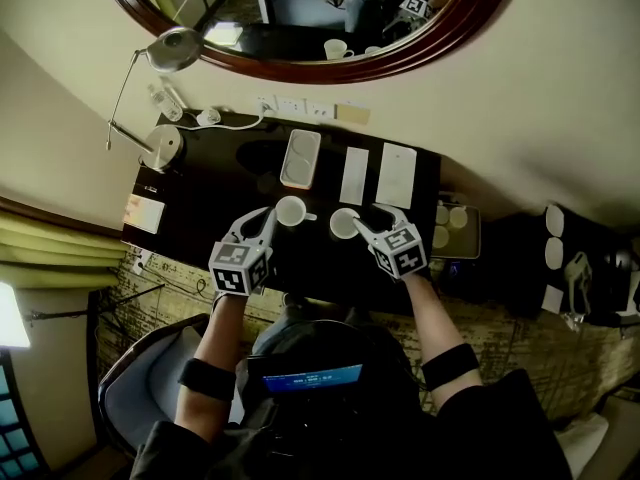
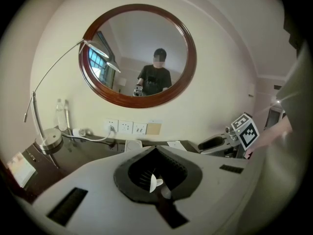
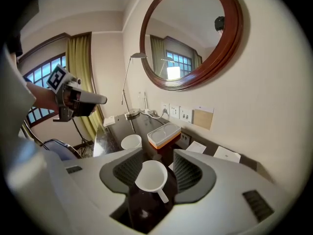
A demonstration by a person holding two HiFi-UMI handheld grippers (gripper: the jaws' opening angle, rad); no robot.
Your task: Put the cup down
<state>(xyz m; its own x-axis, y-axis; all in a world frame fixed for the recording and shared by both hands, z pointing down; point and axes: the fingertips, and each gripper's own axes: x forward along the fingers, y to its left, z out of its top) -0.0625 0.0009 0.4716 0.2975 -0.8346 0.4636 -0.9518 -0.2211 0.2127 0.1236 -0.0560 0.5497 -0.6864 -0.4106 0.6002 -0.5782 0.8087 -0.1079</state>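
Cup (image 3: 151, 175) sits upright on the dark tabletop (image 1: 200, 208), looks set down. Right gripper (image 3: 156, 152) hangs over it, jaws partly apart, pads off the rim, so it's released. Left gripper (image 2: 156, 150) is closed, empty, idle beside second cup (image 1: 291, 211).

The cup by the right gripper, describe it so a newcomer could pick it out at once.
Under the oval mirror stands a dark desk, with two white cups near its front edge. Yours is the cup by the right gripper, in front of the white cards; the other cup sits left, before the tray.
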